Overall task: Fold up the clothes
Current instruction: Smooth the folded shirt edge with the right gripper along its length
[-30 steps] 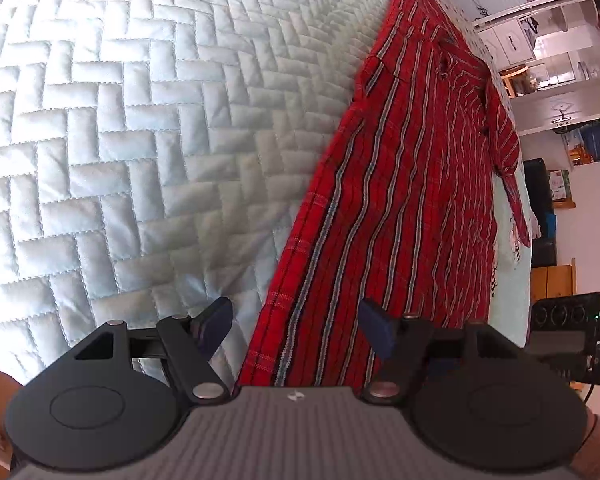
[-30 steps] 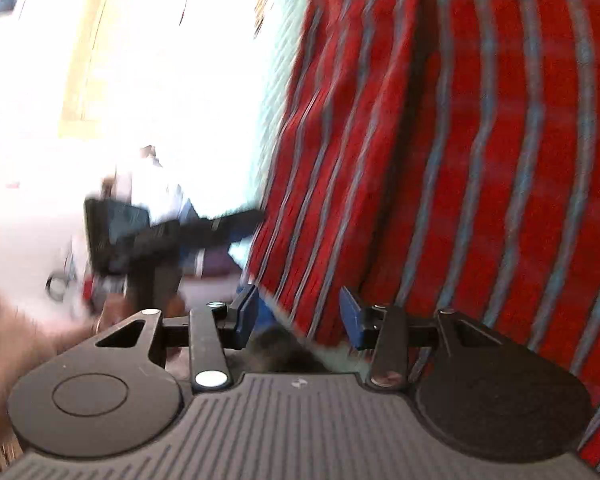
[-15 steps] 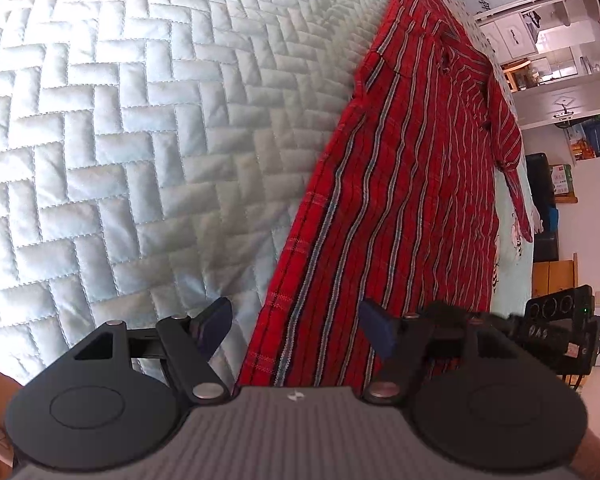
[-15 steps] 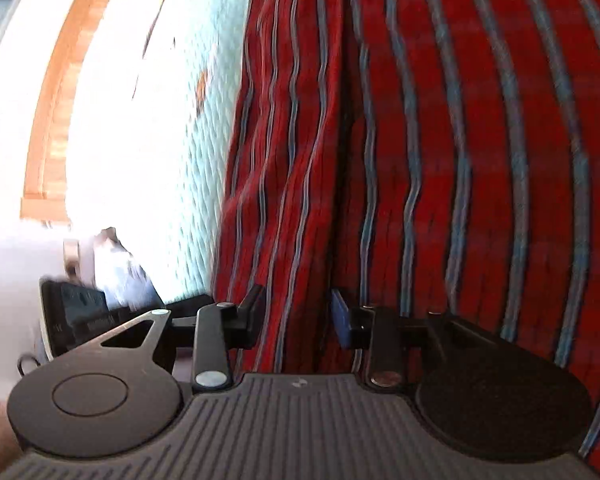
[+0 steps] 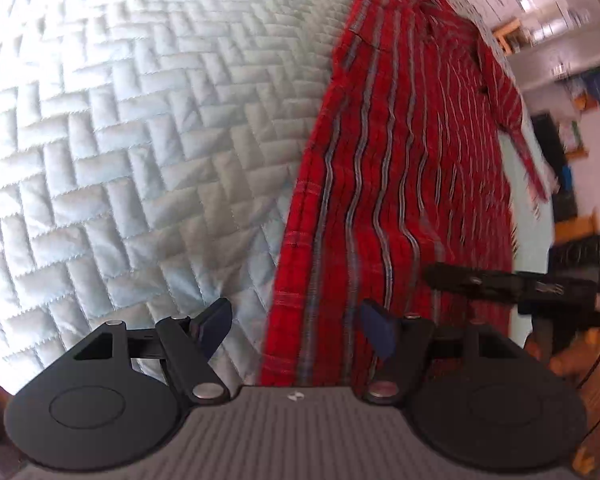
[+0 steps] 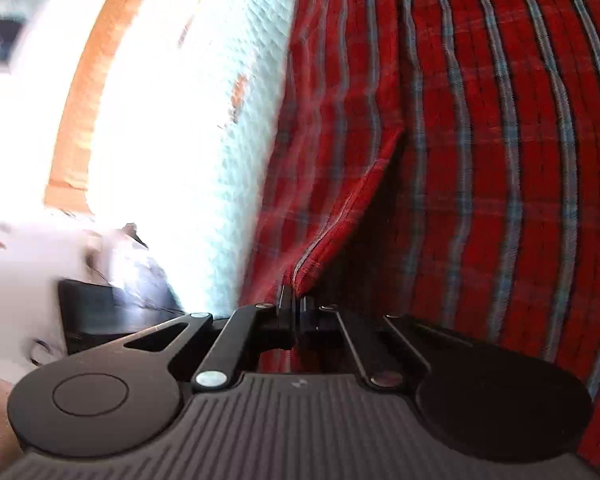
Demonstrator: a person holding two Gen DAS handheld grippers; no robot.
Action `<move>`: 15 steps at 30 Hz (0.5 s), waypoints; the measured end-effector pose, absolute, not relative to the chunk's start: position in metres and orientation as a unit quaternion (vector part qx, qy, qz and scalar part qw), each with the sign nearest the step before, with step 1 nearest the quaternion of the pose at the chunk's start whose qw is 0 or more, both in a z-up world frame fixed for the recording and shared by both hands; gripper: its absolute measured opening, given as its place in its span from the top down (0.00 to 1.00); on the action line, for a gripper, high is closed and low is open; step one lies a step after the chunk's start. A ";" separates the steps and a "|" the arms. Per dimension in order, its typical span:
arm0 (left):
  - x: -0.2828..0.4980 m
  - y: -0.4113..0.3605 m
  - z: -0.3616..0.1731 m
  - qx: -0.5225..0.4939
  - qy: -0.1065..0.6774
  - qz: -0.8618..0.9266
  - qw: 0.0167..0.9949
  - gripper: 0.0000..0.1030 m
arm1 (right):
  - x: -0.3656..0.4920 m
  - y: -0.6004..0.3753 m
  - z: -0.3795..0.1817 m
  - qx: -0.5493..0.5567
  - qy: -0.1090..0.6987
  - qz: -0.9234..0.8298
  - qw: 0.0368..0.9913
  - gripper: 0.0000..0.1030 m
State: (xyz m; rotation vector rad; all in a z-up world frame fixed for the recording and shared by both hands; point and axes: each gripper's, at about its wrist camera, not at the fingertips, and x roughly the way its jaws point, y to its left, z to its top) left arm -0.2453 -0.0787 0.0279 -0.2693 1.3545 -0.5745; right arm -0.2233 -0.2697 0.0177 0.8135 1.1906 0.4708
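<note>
A red shirt [image 5: 400, 184] of thin woven cloth, crossed by grey-blue stripes in a faint plaid, lies spread flat along a bed covered by a pale quilt [image 5: 120, 140]. The quilt is puffy and stitched in a herringbone pattern of small raised blocks, with a printed pink and orange figure at its far edge. The shirt runs from the near hem to a collar at the far end, and a long narrow sleeve trails off its right side.

The left claw [image 5: 296, 330] hangs over the near left corner of the hem with its blue-padded tips spread wide, gripping nothing; one tip is over the quilt, the other over the cloth.

The right claw [image 6: 296, 308], matte black with a ribbed grey body, has just snapped closed and is clenched on the shirt's right edge [image 6: 340, 216], which rises from the tips in a soft peaked fold. In the left view it reaches in as a dark blurred bar [image 5: 500, 284].
</note>
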 end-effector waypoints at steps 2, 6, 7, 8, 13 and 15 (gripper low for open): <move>-0.248 -0.084 0.029 -0.099 0.611 -0.265 0.739 0.28 | -0.220 -0.272 0.008 0.368 0.546 0.209 0.723 1.00; -0.253 -0.089 0.030 -0.067 0.602 -0.271 0.748 0.28 | -0.226 -0.276 -0.010 0.394 0.547 0.201 0.711 1.00; -0.253 -0.090 0.030 -0.063 0.602 -0.271 0.749 0.28 | -0.227 -0.276 -0.012 0.404 0.546 0.200 0.706 1.00; -0.253 -0.090 0.031 -0.062 0.602 -0.269 0.749 0.28 | -0.228 -0.277 -0.013 0.413 0.545 0.200 0.701 0.99; -0.251 -0.091 0.053 -0.033 0.584 -0.245 0.773 0.32 | -0.232 -0.305 -0.005 0.399 0.548 0.204 0.706 0.85; -0.250 -0.095 0.070 -0.025 0.559 -0.273 0.782 0.33 | -0.233 -0.313 0.006 0.388 0.546 0.205 0.714 0.82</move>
